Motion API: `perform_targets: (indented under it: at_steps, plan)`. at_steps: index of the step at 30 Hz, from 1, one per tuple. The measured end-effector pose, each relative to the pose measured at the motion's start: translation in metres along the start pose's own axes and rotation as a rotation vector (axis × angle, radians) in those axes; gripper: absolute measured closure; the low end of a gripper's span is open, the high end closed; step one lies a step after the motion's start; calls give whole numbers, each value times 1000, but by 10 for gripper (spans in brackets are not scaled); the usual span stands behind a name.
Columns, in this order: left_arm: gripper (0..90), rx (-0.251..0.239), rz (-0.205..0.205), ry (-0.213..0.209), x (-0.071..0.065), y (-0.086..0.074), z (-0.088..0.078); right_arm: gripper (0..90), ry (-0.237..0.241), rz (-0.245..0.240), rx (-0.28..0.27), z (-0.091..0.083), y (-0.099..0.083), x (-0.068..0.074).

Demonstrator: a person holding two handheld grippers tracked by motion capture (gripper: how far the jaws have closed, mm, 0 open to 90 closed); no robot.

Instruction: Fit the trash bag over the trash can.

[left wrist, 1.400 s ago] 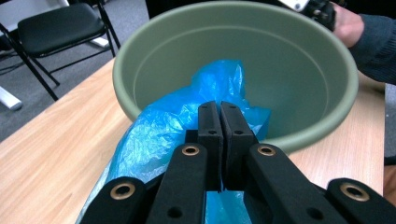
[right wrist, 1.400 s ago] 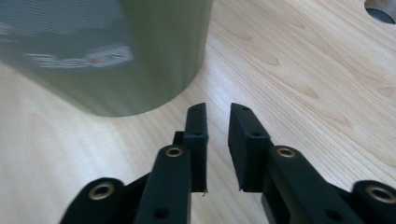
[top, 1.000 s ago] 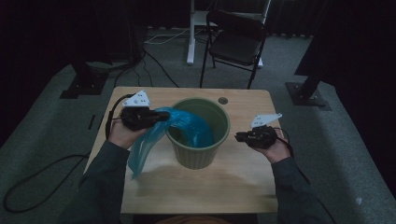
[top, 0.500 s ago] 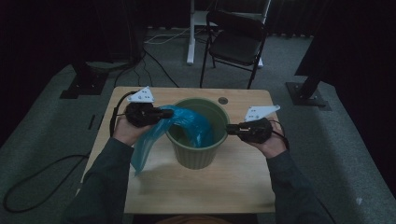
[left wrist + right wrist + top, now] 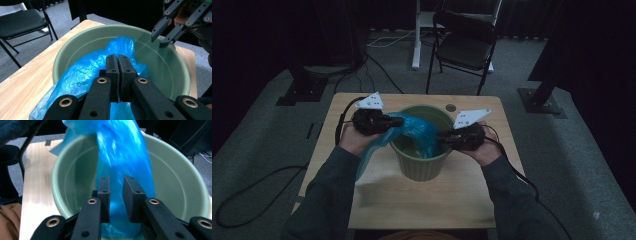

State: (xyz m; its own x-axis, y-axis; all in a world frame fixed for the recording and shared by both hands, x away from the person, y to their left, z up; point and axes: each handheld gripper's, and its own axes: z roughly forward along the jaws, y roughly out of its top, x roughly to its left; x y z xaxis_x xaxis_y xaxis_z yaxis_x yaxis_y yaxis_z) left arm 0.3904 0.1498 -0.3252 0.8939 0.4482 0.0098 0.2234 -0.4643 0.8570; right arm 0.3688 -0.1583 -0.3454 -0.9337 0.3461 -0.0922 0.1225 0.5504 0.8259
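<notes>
A blue plastic bag (image 5: 412, 134) lies draped over the left rim of a green bin (image 5: 422, 165), which stands upright near the middle of the wooden worktop (image 5: 412, 200). The bag's long axis runs slantwise in the high view — its loose tail hangs down outside the bin toward the person's left sleeve (image 5: 329, 200), while the other end dips over the rim and into the bin's mouth, toward the right.

The left gripper (image 5: 398, 120) sits at the bin's left rim. In the left gripper view its fingers (image 5: 111, 67) are pressed almost together, pinching a fold of the blue plastic (image 5: 82, 72) over the rim.

The right gripper (image 5: 441, 138) is at the bin's right rim, pointing inward. Its fingers (image 5: 104, 186) stand partly apart, having just been opening; the bag (image 5: 122, 157) hangs blurred beyond the gap, and whether the pads touch it I cannot tell.

Beyond the worktop stands a black folding chair (image 5: 464, 47) on the grey floor (image 5: 572, 150).
</notes>
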Motion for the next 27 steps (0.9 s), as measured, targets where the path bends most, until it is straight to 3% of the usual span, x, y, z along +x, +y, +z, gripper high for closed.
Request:
perform_targets:
  at_steps: [12, 15, 17, 18, 22, 27]
  plan:
    - [881, -21, -14, -34, -2, 3, 4, 670, -14, -58, 14, 24, 24, 11]
    - [881, -25, -22, -41, -2, 3, 4, 745, -34, -65, 23, 32, 28, 12]
    - [881, -25, -24, -42, -2, 3, 4, 745, -34, -65, 23, 32, 28, 12]
    - [881, -23, -31, -43, 0, 2, 4, 897, -64, -72, 34, 33, 28, 11]
    - [880, -22, -36, -36, 1, 0, 2, 900, -81, -65, 25, 29, 27, 10]
    - [877, -15, -56, -19, 7, -6, 0, 900, -87, -21, -8, 12, 20, 4]
